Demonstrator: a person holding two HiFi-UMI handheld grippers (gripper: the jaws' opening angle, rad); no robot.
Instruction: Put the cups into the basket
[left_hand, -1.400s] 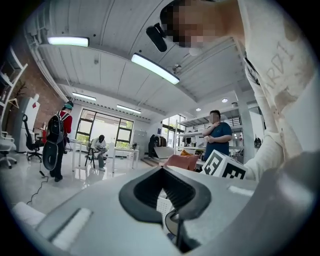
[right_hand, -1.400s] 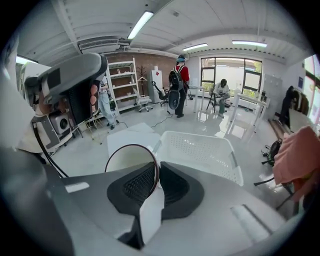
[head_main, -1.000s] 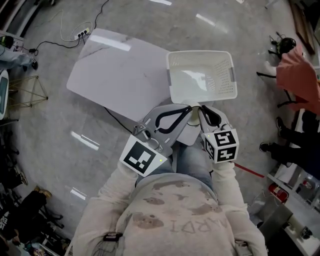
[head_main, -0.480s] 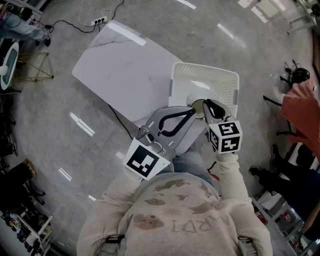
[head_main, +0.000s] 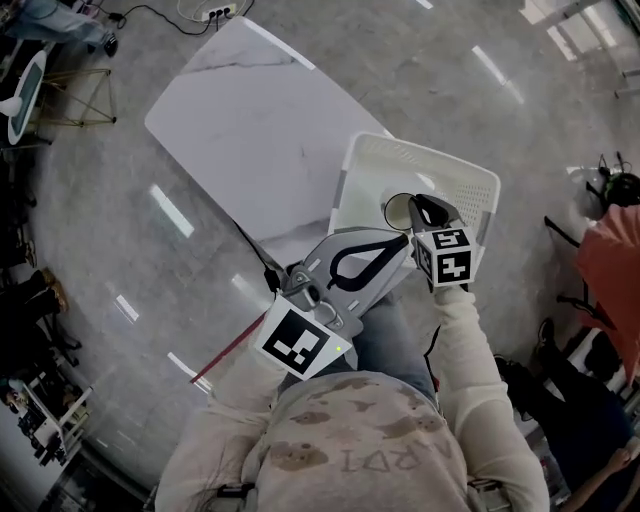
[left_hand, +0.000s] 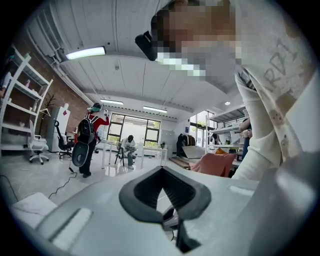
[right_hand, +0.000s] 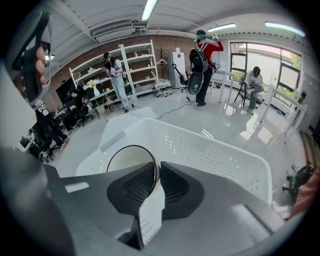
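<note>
A white perforated basket (head_main: 470, 185) (right_hand: 220, 150) stands at the near end of a white marble table (head_main: 240, 120). My right gripper (head_main: 416, 206) (right_hand: 157, 172) is shut on the rim of a pale cup (head_main: 398, 211) (right_hand: 127, 162) with a dark edge. It holds the cup over the basket's inside, near the front wall. The cup's mouth faces the right gripper view. My left gripper (head_main: 403, 239) (left_hand: 163, 170) hangs just in front of the basket, jaws shut with nothing between them. It points out into the room.
A black cable (head_main: 250, 250) runs along the floor under the table to a power strip (head_main: 205, 12). A standing person in red with a backpack (right_hand: 202, 57) and a seated person (right_hand: 252, 80) are far off. Shelving (right_hand: 125, 70) lines the brick wall.
My right gripper has carried the cup forward from the basket's near edge to over its inside. The left gripper has followed slightly.
</note>
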